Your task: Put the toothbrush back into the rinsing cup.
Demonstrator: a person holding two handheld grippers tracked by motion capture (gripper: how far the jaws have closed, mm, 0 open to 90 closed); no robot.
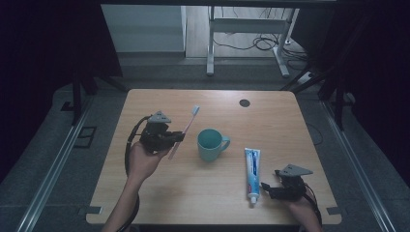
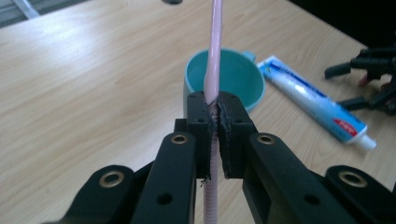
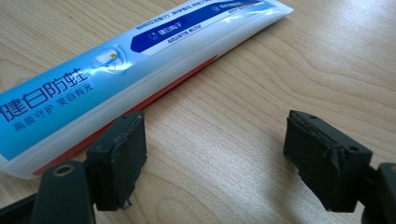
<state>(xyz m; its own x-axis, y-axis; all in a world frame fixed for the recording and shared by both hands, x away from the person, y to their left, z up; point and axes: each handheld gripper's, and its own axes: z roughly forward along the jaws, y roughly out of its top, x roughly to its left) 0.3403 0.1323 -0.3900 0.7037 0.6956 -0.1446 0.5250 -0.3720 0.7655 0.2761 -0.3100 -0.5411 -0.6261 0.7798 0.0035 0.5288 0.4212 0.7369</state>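
Toothbrush [image 2: 214,60] pinched in left tool [image 2: 215,119]; right tool [image 3: 215,154] spread beside toothpaste [image 3: 116,70].

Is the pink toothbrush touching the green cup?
Apart. The high view shows the toothbrush, clamped in the left tool, with bare table between it and the cup.

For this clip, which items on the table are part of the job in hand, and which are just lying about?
Part of the job:
- pink toothbrush, clamped in the left gripper
- teal mug, close beside the brush
- toothpaste tube, just outside one jaw of the open right gripper, likely next

Lying about:
- dark round cap in the table
- white desk frame and cables behind
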